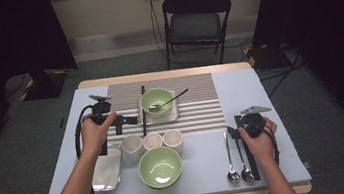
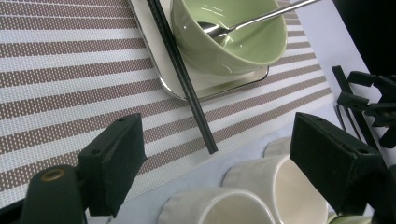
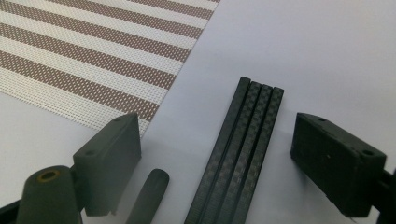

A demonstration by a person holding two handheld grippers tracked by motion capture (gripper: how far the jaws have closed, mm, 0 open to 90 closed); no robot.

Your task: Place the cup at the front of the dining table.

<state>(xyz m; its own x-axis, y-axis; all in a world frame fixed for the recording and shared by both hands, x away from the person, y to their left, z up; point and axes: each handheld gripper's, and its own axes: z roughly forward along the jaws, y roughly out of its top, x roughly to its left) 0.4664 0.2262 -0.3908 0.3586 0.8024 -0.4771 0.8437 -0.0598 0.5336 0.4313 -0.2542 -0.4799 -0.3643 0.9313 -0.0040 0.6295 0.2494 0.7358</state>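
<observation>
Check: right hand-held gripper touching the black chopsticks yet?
Apart. The right gripper view shows the right hand-held gripper open, with bare table between each jaw and the black chopsticks.

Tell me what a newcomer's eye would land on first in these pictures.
First, the green bowl with a spoon in it, sitting on a small tray on the striped placemat. Next, a second green bowl at the near edge, behind it a row of three white cups. The left claw hovers open beside a black chopstick; the right claw is open over the black chopsticks.
</observation>
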